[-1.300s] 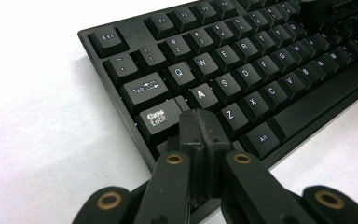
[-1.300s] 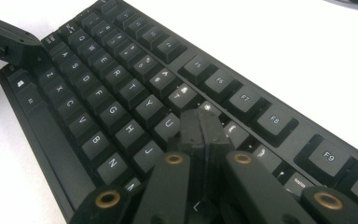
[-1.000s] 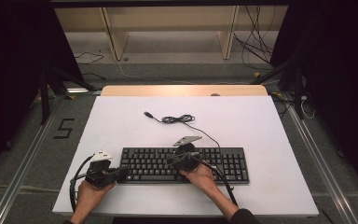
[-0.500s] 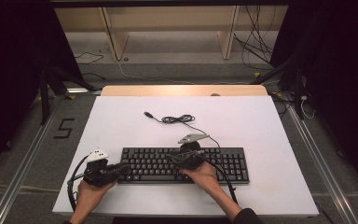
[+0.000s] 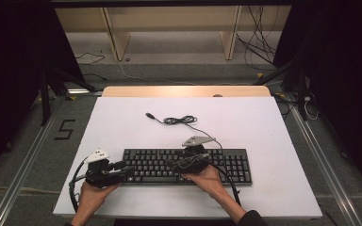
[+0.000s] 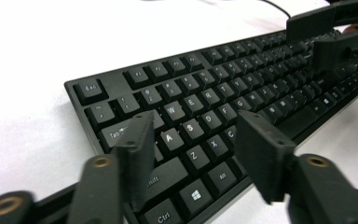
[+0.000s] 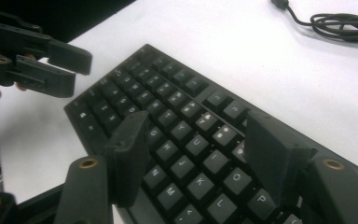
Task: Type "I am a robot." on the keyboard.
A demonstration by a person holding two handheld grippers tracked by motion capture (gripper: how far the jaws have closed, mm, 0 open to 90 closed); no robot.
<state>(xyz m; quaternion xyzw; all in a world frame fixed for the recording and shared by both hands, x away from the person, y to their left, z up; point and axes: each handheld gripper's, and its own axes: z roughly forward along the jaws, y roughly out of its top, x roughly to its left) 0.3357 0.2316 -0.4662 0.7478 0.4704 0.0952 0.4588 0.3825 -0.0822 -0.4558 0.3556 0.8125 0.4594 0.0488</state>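
A wide white table (image 5: 264,141) carried a black keyboard (image 5: 226,162) near its front edge, just ahead of the person's two hands. The keyboard lay flat, its long axis running left to right across the table, parallel to that front edge, with its letter keys facing up and the spacebar row toward the person. It was a full-size board with white legends and a number block at its right end. Its thin black cable (image 5: 181,120) left the back edge and ran away from the person to a loose coil, ending in a plug lying on the bare tabletop.

The left tool (image 5: 128,166) sat at the keyboard's left end, held low and pointing right along the keys. Its jaws had just been opening and stood apart, over the left-hand letter keys, gripping nothing. From the left tool's own view, the keys showed plainly in the gap between the jaws.

The right tool (image 5: 168,163) hovered over the middle of the keyboard, pointing left. Its jaws had also just been opening and stood wide apart over the right-hand letter keys, with nothing clamped between them.
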